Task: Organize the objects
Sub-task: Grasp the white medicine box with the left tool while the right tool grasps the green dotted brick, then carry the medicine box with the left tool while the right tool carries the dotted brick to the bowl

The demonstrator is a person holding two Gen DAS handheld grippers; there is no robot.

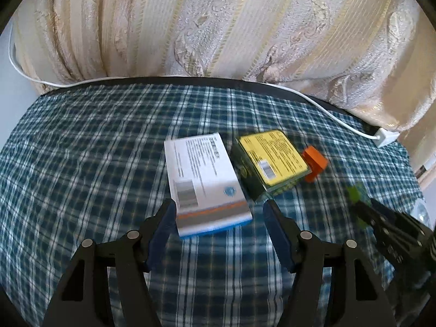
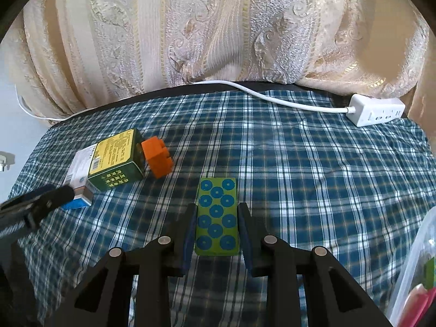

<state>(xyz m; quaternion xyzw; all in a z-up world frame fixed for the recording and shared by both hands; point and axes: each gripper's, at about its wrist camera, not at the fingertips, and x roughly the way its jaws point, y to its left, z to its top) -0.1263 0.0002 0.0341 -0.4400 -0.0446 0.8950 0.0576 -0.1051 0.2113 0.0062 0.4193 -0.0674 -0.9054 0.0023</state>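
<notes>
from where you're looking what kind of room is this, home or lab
Most likely a home, perhaps a living room or bedroom. A checked tablecloth covers the table, ornate cream curtains hang close behind it, and a white power strip lies at the far edge.

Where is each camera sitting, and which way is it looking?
Left wrist: sits on the left gripper, looks forward over the checked cloth toward the curtain; its open fingers frame the white box.
Right wrist: sits on the right gripper, faces the same curtain; its fingers clamp the green card.
Shared: white box, green-yellow box, orange block, power strip, and each other's gripper.
</notes>
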